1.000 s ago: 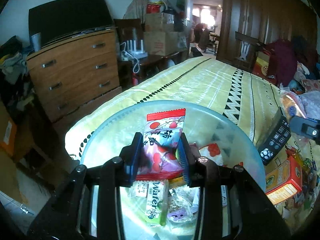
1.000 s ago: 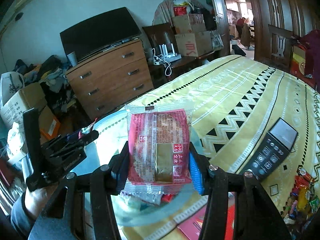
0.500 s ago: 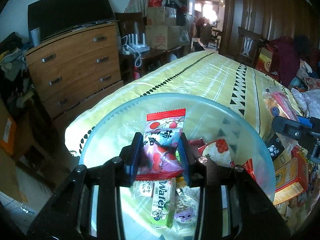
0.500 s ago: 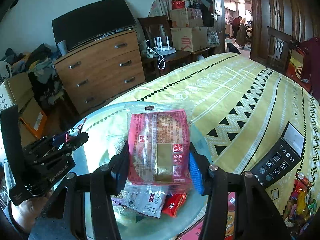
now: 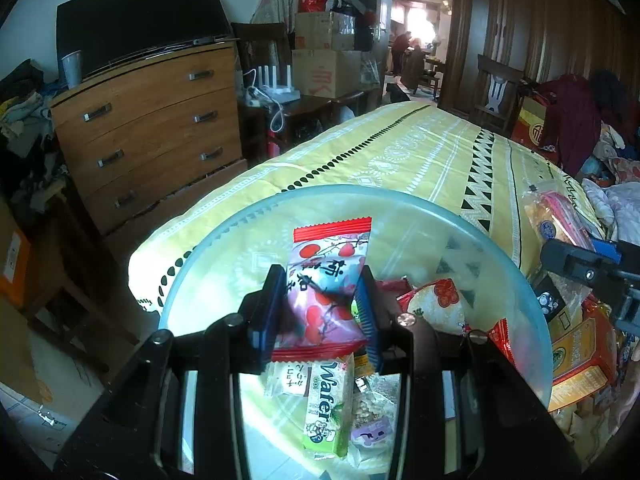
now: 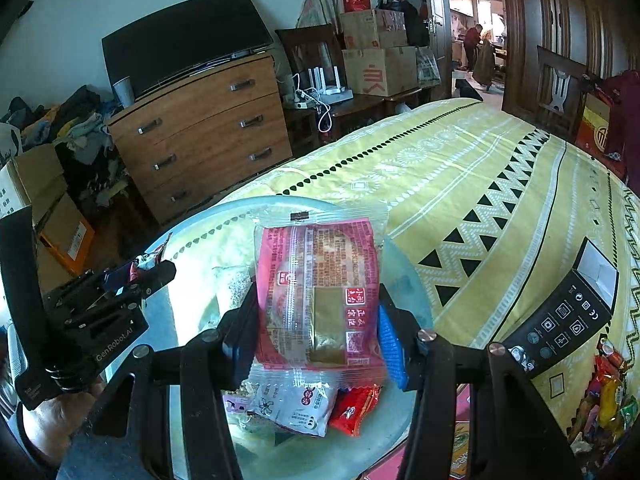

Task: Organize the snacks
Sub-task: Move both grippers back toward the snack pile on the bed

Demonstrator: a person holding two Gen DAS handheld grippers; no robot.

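A clear glass bowl (image 5: 516,276) sits on the yellow patterned bedspread (image 5: 420,152) and holds several snack packets, among them a green Wafer bar (image 5: 326,408). My left gripper (image 5: 320,304) is shut on a pink-and-red candy packet (image 5: 324,292) above the bowl. My right gripper (image 6: 316,324) is shut on a red cake packet (image 6: 318,292) over the same bowl (image 6: 208,224). The left gripper shows at the left of the right wrist view (image 6: 108,300); the right gripper shows at the right edge of the left wrist view (image 5: 588,268).
A black remote box (image 6: 564,316) lies on the bed right of the bowl. Loose snacks (image 6: 608,392) and an orange box (image 5: 580,360) lie at the near right. A wooden dresser (image 5: 148,132) with a TV stands beyond the bed's left edge.
Both grippers have shifted closer over the bowl, each still holding its packet. The right gripper has come further into the left wrist view.
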